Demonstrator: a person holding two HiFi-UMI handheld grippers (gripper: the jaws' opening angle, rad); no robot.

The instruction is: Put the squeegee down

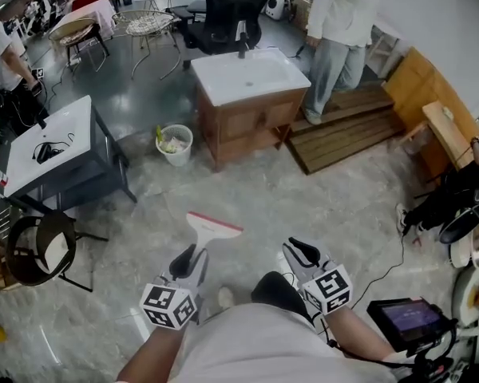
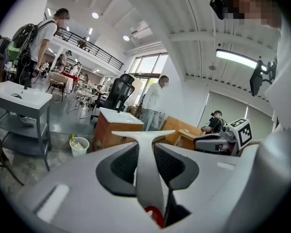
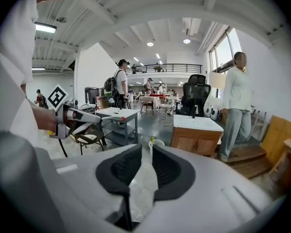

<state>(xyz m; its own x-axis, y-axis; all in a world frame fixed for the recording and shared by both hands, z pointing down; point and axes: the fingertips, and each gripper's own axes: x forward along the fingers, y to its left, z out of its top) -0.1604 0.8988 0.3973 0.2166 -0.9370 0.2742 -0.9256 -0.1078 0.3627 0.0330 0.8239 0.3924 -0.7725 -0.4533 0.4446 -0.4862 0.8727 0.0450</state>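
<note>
White squeegee (image 1: 212,228): one | left gripper (image 2: 145,154) pinches its handle | right gripper (image 3: 146,160) empty, slightly apart

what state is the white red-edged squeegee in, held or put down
Held: the left gripper clamps the squeegee by its handle, above the floor.

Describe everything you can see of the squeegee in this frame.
The squeegee is white, plastic-looking and T-shaped: a slim handle widening into a broad head edged with a red strip. A red mark shows near the handle's base. The left gripper clamps the handle between its dark pads, holding it in the air above the floor, head forward and roughly level. Nothing else touches it.
</note>
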